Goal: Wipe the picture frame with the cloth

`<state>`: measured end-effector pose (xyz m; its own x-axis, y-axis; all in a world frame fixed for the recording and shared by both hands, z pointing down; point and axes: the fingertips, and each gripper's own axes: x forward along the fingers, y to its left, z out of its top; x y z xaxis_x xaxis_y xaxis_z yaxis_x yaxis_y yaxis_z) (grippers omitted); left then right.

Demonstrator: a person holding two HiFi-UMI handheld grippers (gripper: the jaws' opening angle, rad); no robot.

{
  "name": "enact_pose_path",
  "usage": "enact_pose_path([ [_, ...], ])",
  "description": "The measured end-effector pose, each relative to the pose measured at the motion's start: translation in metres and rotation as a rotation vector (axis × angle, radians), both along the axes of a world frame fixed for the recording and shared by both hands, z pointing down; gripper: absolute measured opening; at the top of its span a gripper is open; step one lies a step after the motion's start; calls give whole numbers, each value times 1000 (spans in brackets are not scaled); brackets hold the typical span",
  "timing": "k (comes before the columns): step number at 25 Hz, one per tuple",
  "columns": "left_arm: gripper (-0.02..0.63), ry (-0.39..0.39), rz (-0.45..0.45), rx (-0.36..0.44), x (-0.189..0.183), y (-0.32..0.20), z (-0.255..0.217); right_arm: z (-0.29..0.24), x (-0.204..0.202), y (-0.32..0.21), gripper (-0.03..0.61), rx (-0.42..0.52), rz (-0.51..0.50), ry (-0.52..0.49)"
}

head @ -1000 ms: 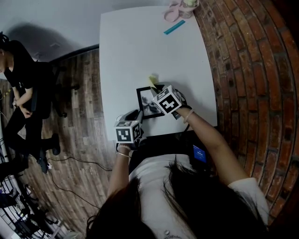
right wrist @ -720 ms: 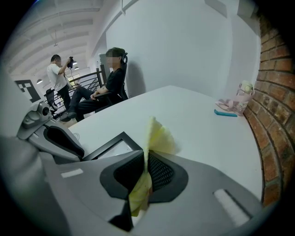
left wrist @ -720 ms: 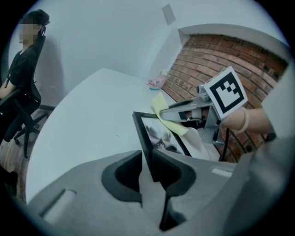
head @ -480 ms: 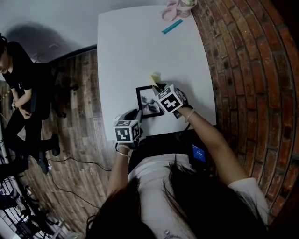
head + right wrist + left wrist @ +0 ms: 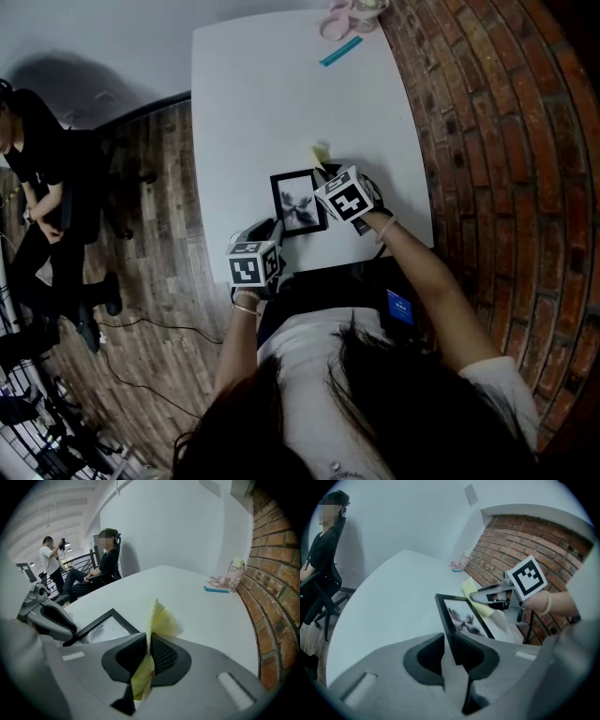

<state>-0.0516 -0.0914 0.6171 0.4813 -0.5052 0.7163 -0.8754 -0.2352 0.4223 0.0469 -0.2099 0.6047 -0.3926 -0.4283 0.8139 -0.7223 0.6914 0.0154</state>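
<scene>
A black picture frame [image 5: 298, 202] with a grey print lies on the white table [image 5: 262, 94] near its front edge. My left gripper [image 5: 451, 652] is shut on the frame's [image 5: 464, 618] near corner, holding it from the front-left [image 5: 270, 234]. My right gripper [image 5: 146, 654] is shut on a yellow cloth [image 5: 159, 620]. In the head view this cloth [image 5: 320, 153] pokes out just past the frame's far right corner, with the right gripper [image 5: 326, 171] beside the frame's right edge. The frame [image 5: 105, 625] shows to the left of the cloth in the right gripper view.
A teal strip [image 5: 340, 52] and a pink item [image 5: 342, 21] lie at the table's far end. A brick wall [image 5: 487, 141] runs along the right side. A person in black sits on an office chair [image 5: 42, 169] on the wooden floor to the left.
My right gripper and the cloth have shifted slightly right and away, uncovering more of the frame. The left gripper keeps its hold.
</scene>
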Motion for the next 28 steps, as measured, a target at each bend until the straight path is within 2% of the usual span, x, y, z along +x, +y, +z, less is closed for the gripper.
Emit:
enact_pose_path([
  [4,74,2,4,2,0,1,-1,-3,6,-2,31,13,3,16],
  [10,74,-3,4,4,-1,1,-1,-3,-5,1,32,3,-10,-40],
  [28,72,0,9,0,0,0,0,2,-6,25,32,-92,-47,-29],
])
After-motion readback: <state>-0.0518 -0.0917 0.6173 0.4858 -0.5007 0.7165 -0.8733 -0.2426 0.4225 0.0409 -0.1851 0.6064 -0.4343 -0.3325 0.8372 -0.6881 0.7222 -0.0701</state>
